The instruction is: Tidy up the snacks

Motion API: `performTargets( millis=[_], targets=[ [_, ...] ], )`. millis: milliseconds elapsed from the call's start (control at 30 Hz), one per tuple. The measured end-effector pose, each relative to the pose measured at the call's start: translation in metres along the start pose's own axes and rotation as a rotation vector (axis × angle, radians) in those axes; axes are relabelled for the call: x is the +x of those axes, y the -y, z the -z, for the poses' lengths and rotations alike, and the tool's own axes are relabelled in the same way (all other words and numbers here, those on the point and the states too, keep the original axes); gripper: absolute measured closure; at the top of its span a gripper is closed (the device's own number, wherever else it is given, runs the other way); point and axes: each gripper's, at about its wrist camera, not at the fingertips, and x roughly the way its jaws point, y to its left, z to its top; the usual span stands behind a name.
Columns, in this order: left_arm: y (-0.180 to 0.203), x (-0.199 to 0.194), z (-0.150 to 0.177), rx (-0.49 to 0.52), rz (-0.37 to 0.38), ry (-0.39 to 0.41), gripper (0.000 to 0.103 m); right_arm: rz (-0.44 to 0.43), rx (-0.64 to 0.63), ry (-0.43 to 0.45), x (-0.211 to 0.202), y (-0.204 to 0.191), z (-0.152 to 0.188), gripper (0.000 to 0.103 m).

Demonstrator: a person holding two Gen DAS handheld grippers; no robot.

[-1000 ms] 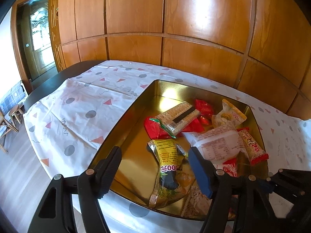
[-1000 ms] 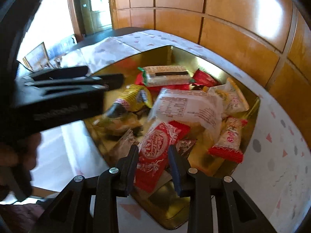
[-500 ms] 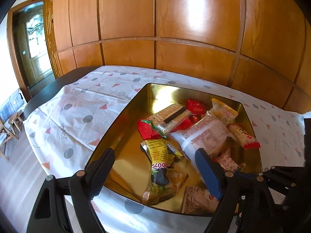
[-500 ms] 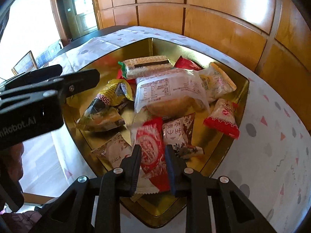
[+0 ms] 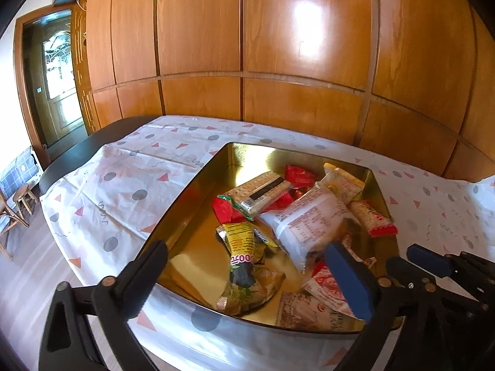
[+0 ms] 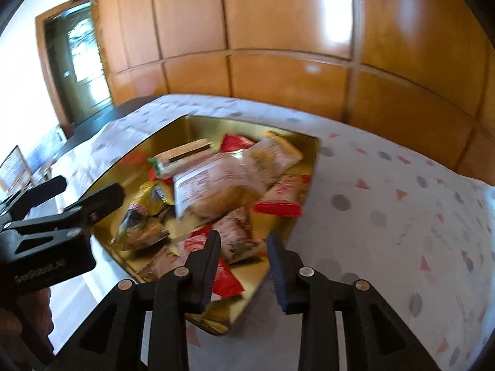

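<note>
Left gripper (image 5: 247, 273) spread wide, just opening, empty; right gripper (image 6: 244, 256) parting, empty, above gold tray (image 5: 198, 182)

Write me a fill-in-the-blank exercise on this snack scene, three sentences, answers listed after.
1. The snacks lie in a ____-coloured tin.
2. The large clear packet has ____ printing.
3. The left tool has jaws wide ____; the right tool has just been opening, its jaws gripping nothing.

Answers: gold; red; open

Bright daylight, glare on wood panels (image 5: 309, 21), right view blurred
</note>
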Motion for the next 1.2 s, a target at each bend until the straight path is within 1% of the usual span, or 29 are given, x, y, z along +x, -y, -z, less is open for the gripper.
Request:
performTargets(
  millis=[133,267,600,900,1200],
  targets=[
    [0.0045,-0.0034,0.0003,-0.011,0.018,-0.006,0.0,0.036,0.018,0.004,-0.0026,0.0038,0.0032,0.071],
    [0.009,-0.0037,0.002,-0.007,0.013,-0.017,0.0,0.05,0.019,0.013,-0.0058,0.0041,0.0063,0.071],
    [0.0091,-0.0071,0.0023,-0.021,0.022,-0.005,0.0,0.053,0.013,0.015,-0.0072,-0.0005,0.009,0.071],
    [0.0084,-0.009,0.0035,-0.017,-0.023,0.006,0.0,0.052,0.013,0.024,-0.0087,-0.0013,0.0088,0.071],
    [0.0055,-0.0074,0.0035,-0.024,-0.029,0.003,0.0,0.051,0.003,0.03,-0.01,-0.0044,0.0084,0.071]
  ],
)
